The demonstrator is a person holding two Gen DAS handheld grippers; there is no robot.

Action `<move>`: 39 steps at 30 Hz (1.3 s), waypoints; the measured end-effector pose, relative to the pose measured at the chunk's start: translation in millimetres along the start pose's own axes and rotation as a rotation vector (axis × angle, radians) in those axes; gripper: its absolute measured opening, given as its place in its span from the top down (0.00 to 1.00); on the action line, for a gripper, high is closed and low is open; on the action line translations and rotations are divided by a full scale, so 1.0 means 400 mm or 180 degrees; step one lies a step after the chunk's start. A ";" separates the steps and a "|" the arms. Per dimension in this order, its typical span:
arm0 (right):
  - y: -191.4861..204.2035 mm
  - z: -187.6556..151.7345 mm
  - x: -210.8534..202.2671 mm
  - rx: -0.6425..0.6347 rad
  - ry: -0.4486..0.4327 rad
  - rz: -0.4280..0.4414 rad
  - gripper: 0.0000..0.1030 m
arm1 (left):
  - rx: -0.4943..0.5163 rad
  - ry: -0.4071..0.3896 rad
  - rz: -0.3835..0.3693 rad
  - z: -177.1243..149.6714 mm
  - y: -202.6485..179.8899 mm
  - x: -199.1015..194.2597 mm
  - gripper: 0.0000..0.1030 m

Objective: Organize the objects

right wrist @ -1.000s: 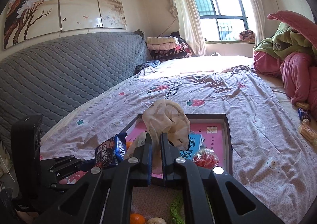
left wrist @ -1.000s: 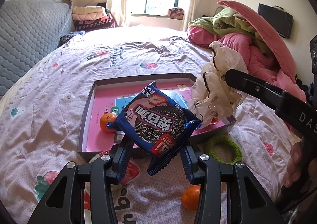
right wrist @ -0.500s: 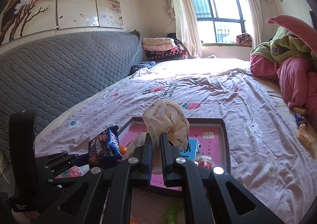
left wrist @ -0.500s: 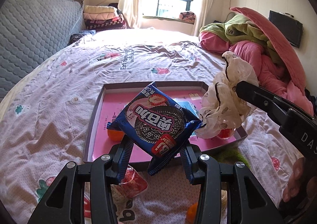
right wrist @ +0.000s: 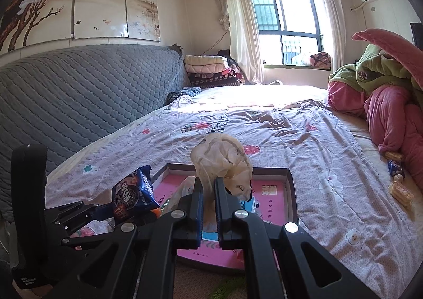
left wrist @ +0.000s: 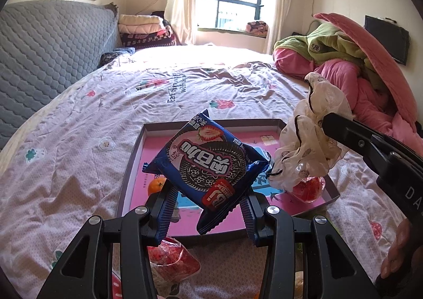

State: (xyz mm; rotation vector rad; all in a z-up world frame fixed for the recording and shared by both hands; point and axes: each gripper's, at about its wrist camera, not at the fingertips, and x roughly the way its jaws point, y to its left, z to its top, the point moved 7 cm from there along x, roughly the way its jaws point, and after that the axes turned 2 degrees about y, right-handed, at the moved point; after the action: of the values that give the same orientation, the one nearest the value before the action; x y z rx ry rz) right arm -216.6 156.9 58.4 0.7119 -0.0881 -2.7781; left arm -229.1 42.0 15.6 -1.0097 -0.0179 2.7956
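Cookie packet: glossy blue foil pouch, pillow-shaped, crimped ends, clamped between the left gripper ribbed pads, jaws partly open around its width, held tilted above the tray. Tray is a shallow rectangular cardboard lid, pink printed floor, grey walls, lying on the pink cotton bedsheet. One orange inside at left, round. One crinkly red-filled clear bag at the tray's right corner, another just before the near wall. Right gripper: jaws pinched tight on one thin crumpled whitish plastic bag, hanging over the tray's right side.
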 end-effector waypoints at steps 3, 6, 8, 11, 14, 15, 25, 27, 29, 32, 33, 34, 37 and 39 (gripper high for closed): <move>0.000 0.000 0.005 -0.0004 0.0012 -0.0004 0.92 | 0.0006 -0.0016 0.0020 0.003 -0.003 0.000 0.54; 0.000 0.000 0.009 0.0000 0.0018 -0.0011 0.92 | 0.0007 -0.0014 0.0037 0.005 -0.003 0.004 0.54; 0.001 -0.001 0.014 0.0002 0.0029 -0.0021 0.92 | 0.0023 -0.0019 0.0065 0.007 -0.004 0.006 0.54; 0.002 -0.002 0.022 0.0006 0.0044 -0.0025 0.92 | 0.0009 -0.0002 0.0065 0.008 -0.002 0.012 0.54; 0.001 -0.001 0.029 0.0013 0.0049 -0.0032 0.92 | -0.0018 0.0006 0.0068 0.013 0.005 0.019 0.54; 0.000 0.000 0.031 0.0019 0.0044 -0.0040 0.92 | -0.0032 0.0005 0.0071 0.016 0.007 0.021 0.54; -0.015 0.000 0.074 -0.0006 0.0082 -0.0151 0.92 | -0.0132 0.0035 0.0100 0.036 0.026 0.047 0.54; -0.019 -0.001 0.083 -0.0004 0.0094 -0.0170 0.92 | -0.0163 0.0062 0.0083 0.037 0.031 0.055 0.54; -0.022 -0.002 0.091 0.0000 0.0115 -0.0171 0.92 | -0.0193 0.0086 0.0069 0.037 0.037 0.063 0.54; -0.026 -0.005 0.102 0.0015 0.0145 -0.0172 0.92 | -0.0197 0.0130 0.0083 0.035 0.043 0.081 0.54; -0.029 -0.006 0.106 0.0016 0.0152 -0.0184 0.92 | -0.0205 0.0145 0.0079 0.034 0.044 0.085 0.54; -0.030 -0.006 0.110 0.0007 0.0163 -0.0196 0.92 | -0.0217 0.0164 0.0067 0.034 0.043 0.091 0.54; -0.042 -0.009 0.120 0.0027 0.0189 -0.0207 0.92 | -0.0240 0.0198 0.0052 0.043 0.050 0.108 0.54; -0.050 -0.011 0.126 0.0042 0.0207 -0.0209 0.92 | -0.0241 0.0198 0.0093 0.057 0.055 0.120 0.54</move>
State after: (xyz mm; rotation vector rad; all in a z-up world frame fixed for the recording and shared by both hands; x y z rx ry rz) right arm -261.7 162.3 28.7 0.8219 -0.0716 -2.8159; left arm -283.2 29.0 1.4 -1.1228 -0.1027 2.8073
